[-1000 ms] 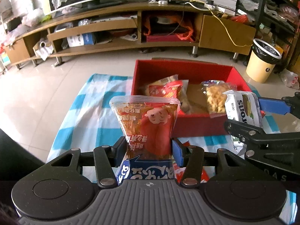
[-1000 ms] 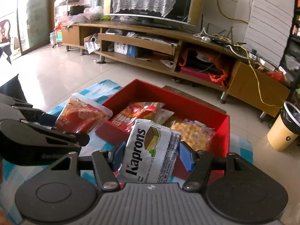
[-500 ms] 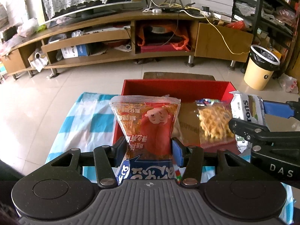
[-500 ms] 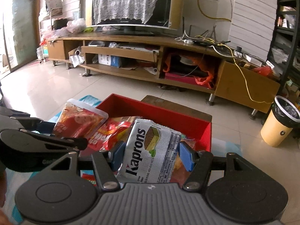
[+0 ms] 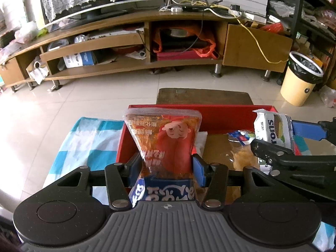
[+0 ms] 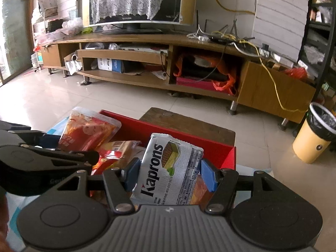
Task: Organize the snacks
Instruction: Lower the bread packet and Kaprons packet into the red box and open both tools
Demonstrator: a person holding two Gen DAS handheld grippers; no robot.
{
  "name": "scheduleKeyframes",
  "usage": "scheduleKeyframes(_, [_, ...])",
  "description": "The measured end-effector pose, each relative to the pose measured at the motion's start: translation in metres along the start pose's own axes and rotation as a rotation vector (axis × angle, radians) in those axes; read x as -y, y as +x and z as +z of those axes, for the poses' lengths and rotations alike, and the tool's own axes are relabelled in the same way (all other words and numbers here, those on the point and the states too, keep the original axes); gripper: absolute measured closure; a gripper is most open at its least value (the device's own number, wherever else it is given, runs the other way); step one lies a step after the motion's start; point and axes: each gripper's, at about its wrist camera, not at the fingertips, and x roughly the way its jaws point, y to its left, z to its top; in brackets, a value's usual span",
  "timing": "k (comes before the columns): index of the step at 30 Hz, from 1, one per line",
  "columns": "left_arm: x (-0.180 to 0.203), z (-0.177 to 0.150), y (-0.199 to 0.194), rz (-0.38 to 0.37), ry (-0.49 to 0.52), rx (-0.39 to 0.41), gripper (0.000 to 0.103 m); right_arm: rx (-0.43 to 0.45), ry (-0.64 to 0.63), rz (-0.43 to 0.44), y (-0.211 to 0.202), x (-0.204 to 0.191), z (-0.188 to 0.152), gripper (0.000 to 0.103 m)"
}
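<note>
Snacks are held in both grippers over a red box (image 5: 220,117) that sits on a blue-checked cloth (image 5: 84,140). In the left wrist view, the left gripper (image 5: 166,166) points forward and down at the box, its blue pads (image 5: 198,170) pinching a red bag (image 5: 166,138) that stands upright between them, its clear sealed edge on top. The bag's lower end runs under the gripper body and is cut off from view; the print on it appears upside down. The bag hides the left part of the box. At the right edge the right gripper (image 5: 273,138) reaches in sideways, only partly in frame, with a white wafer pack (image 5: 273,130) between one blue pad and a black finger link; a clear bag of yellow snacks (image 5: 243,157) lies in the box below it, half covered. In the right wrist view, the right gripper (image 6: 170,172) also tilts forward and down, its pads pressed on both sides of the wafer pack (image 6: 170,168), which leans slightly right and reads "Kaprons". The pack covers much of the box (image 6: 210,140) behind it. The left gripper (image 6: 52,145) comes in from the left as a dark shape with the red bag (image 6: 88,132) sticking out over the box's near-left corner; its pads are mostly hidden here. More red and orange packets (image 6: 113,153) lie in the box between the two tools, too crowded to tell apart.
</note>
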Motion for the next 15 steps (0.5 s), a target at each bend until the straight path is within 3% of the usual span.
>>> scheduleKeyframes(15, [0.002,0.005,0.029,0.013,0.009,-0.029,0.036,-0.046,0.047,-0.01,0.049,0.014,0.006,0.047])
